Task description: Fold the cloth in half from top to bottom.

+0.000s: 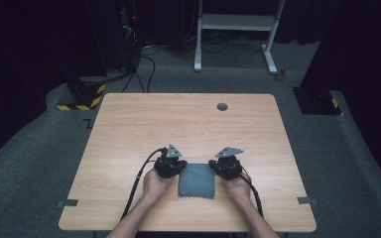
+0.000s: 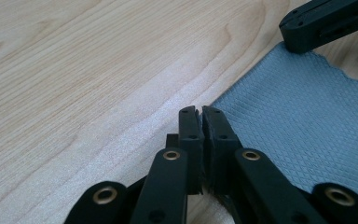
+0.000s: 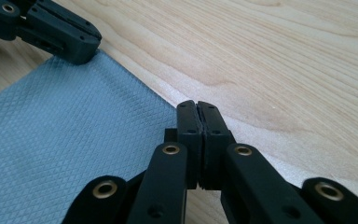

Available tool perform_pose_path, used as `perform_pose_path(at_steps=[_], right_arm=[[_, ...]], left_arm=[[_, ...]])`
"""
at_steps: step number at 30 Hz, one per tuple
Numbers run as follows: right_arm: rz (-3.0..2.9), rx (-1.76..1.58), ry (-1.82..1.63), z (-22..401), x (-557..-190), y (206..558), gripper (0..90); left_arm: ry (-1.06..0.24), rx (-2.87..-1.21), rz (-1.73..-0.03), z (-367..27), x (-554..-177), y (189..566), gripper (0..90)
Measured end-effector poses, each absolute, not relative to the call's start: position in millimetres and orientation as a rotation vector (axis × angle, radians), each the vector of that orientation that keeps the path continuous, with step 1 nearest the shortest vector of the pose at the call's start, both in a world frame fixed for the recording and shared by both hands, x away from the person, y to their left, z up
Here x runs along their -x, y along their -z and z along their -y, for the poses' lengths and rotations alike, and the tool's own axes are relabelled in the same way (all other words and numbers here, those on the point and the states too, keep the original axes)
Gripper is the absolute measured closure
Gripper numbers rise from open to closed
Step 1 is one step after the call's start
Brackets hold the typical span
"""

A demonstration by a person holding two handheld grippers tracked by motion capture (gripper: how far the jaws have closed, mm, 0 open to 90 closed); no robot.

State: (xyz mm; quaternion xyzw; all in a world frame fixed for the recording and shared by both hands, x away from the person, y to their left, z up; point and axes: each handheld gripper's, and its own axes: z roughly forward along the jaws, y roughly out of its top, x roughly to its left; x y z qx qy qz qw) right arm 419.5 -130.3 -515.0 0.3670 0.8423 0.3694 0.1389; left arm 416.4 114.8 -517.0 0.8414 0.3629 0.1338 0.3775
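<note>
Jaws of the left gripper (image 2: 200, 112) are clenched on the far left corner of the grey cloth (image 2: 303, 126), whose corner edge runs in between the pads in the left gripper view. Jaws of the right gripper (image 3: 198, 106) are clenched at the far right corner of the same cloth; a thin layer of fabric appears to sit between the pads, though the pinch itself is partly hidden.

The surface (image 1: 178, 124) is a light wood-grain tabletop with rounded corners and a small round grommet (image 1: 222, 106) near its far edge. Two strips of grey tape (image 1: 67, 203) mark its near left and near right margins. It stands on grey carpet (image 1: 25, 163) in a dark room. A white table frame (image 1: 238, 29) stands beyond it, cables trail over the floor at far left, and a black-and-yellow striped block (image 1: 82, 99) lies off the far left corner.

The cloth lies flat near the near edge of the surface, midway between the two hands. In the high view it is roughly square, slightly longer from far to near, so its long axis runs away from the person. Its sides lie nearly parallel to the edges of the surface. The near edge shows a scalloped cut. Each gripper sits at one far corner, and both point inward toward the cloth.
</note>
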Motion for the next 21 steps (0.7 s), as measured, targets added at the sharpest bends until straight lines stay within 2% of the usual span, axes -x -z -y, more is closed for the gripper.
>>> perform_pose_path(at_steps=[16,21], right_arm=[[-2.385,-1.115,-1.035,125,-453,507,88.9],[-2.373,-1.131,-0.987,119,-465,509,88.8]], left_arm=[[-0.372,-2.048,-0.991,-117,-446,509,87.2],[-0.382,-2.069,-1.024,-114,-459,515,87.0]])
